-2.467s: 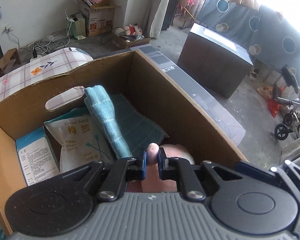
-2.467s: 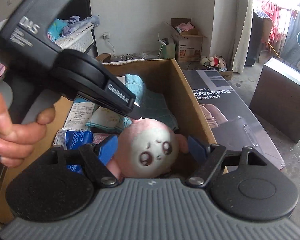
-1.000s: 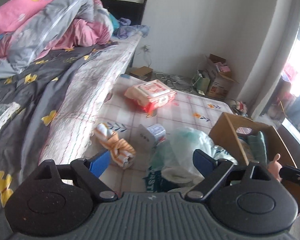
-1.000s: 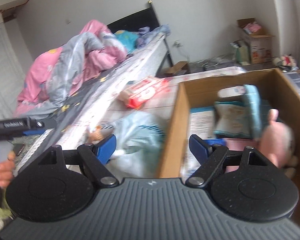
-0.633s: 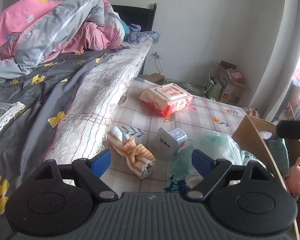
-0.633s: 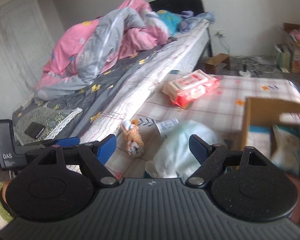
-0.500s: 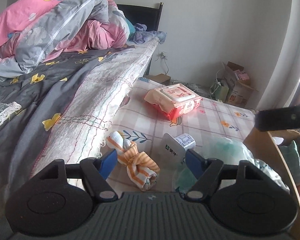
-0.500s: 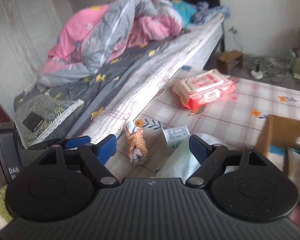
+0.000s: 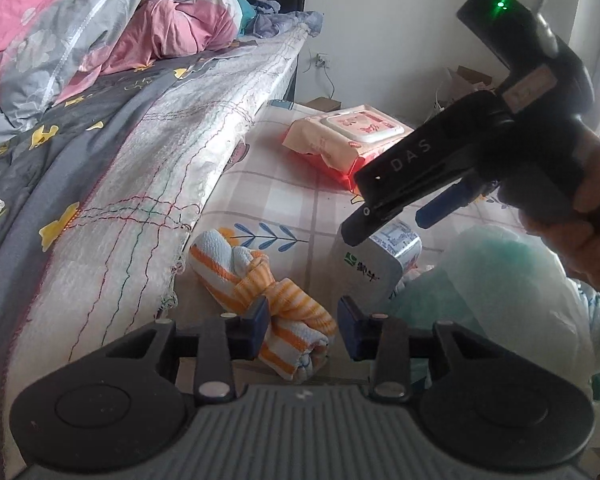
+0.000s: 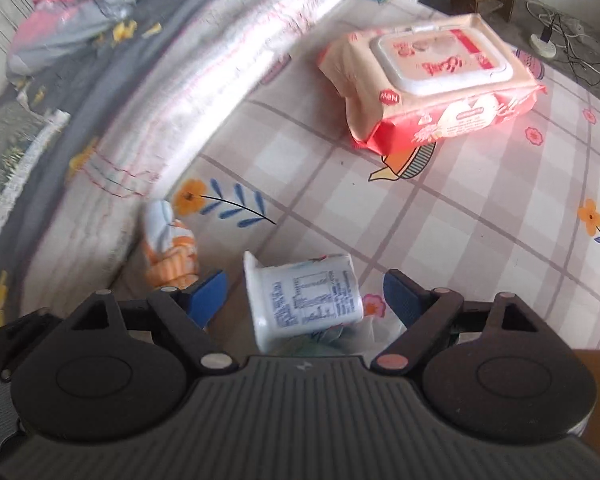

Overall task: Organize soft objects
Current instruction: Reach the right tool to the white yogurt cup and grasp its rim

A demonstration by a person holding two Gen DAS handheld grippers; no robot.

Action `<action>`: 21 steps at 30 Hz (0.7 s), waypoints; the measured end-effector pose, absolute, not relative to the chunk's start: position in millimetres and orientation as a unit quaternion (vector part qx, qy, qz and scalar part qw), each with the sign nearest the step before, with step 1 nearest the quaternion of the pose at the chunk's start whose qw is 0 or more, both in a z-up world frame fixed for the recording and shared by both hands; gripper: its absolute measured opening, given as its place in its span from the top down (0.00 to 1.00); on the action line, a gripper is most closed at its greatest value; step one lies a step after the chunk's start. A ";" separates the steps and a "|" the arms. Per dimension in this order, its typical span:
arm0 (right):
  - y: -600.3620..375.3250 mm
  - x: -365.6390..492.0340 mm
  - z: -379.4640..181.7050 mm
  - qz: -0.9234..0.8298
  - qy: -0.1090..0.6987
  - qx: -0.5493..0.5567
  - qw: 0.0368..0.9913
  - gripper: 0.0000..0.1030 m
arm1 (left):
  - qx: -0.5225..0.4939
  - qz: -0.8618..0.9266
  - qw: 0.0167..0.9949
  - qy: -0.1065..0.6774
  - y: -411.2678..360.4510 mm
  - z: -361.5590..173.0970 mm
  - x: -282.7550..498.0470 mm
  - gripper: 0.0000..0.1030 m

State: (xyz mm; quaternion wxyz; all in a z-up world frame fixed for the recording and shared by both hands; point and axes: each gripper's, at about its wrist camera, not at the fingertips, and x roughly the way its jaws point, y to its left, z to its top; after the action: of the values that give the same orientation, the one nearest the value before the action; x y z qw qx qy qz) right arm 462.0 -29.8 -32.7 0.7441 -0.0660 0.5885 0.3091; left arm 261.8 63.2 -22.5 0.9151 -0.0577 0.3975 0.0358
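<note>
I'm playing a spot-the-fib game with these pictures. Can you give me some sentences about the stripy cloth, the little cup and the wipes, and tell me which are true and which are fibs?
1. The orange striped cloth is tied in a knot. True.
2. The yogurt cup stands upright. False: it lies on its side.
3. The wipes pack lies on the checked sheet. True.
4. The right gripper is shut tight. False: its jaws are opening, with the cup between them, untouched.

right gripper (image 9: 396, 226): "DAS" | wipes pack (image 10: 432, 80): "NEW"
</note>
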 end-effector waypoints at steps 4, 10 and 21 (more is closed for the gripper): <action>-19.4 465.2 -48.7 0.326 0.601 -0.079 0.726 0.19 | -0.060 0.038 0.913 0.401 66.2 -23.2 262.2 0.62; -24.9 471.5 -52.2 0.330 0.605 -0.061 0.721 0.40 | -0.061 0.042 0.913 0.401 67.1 -19.4 262.3 0.62; -59.2 512.0 -83.3 0.349 0.656 0.153 0.651 0.35 | -0.045 0.031 0.918 0.393 52.7 -10.5 268.9 0.61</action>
State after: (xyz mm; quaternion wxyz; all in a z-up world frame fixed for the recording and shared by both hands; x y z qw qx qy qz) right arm 512.0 -59.2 -83.3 0.6514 0.1529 0.6563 0.3487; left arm 268.9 52.7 -10.5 0.9179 -0.0451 0.3930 0.0312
